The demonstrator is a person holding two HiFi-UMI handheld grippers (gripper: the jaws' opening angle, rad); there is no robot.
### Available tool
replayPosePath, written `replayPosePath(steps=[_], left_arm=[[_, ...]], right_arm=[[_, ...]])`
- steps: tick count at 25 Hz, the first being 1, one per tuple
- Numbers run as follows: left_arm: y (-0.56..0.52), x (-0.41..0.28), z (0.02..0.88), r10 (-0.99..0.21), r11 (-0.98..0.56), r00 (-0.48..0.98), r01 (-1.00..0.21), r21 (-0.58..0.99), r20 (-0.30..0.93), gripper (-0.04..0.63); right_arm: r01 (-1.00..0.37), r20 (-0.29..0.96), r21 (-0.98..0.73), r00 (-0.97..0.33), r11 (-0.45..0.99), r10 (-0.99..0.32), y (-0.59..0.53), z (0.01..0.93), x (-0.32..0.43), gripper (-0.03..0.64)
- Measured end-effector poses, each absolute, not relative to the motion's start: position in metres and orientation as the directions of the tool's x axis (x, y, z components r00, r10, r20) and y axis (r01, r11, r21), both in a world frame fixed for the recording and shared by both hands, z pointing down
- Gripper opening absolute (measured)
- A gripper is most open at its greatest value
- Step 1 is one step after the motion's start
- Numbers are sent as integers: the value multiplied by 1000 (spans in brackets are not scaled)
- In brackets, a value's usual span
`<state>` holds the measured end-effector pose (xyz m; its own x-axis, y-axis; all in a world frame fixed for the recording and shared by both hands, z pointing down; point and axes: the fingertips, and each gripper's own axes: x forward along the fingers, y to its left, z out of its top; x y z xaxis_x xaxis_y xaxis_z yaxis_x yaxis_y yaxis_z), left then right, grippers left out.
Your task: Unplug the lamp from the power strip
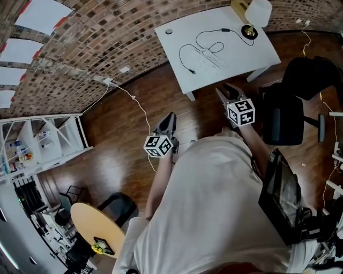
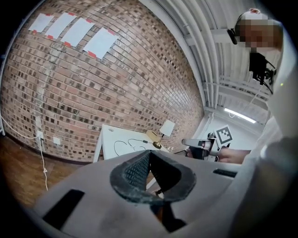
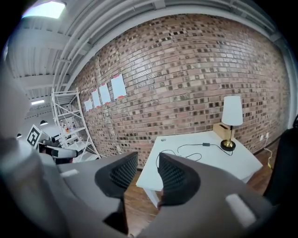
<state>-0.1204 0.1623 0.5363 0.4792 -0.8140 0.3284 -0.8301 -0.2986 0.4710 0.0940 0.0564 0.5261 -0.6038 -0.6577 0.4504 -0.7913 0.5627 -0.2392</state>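
Lamp [image 1: 257, 13], white shade: stands at the far right corner of the white table [image 1: 252, 53], its black cord [image 1: 225, 30] looped across the tabletop to the left. Left gripper [image 1: 170, 118]: jaws clenched together, nothing between them, over the wooden floor [image 1: 123, 144], well apart from the table. Right gripper [image 1: 225, 90]: jaws released, empty, near the table's near edge.

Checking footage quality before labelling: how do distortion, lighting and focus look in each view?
Head view: strong fisheye bends the brick wall and white table; light is even, detail sharp. Left gripper view: the wall bows, with dark vignette at the corners. Right gripper view: the ceiling light blows out top left; the near fingers look soft, the lamp crisp.
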Motion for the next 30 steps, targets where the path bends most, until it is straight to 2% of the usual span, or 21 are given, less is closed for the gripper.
replayPosePath(steps=[30], left_arm=[[193,-63,588,-744,-236,475,-845,480,470,5]], right_arm=[[-746,539,-283,-643,603,-544,76,584,134,103]])
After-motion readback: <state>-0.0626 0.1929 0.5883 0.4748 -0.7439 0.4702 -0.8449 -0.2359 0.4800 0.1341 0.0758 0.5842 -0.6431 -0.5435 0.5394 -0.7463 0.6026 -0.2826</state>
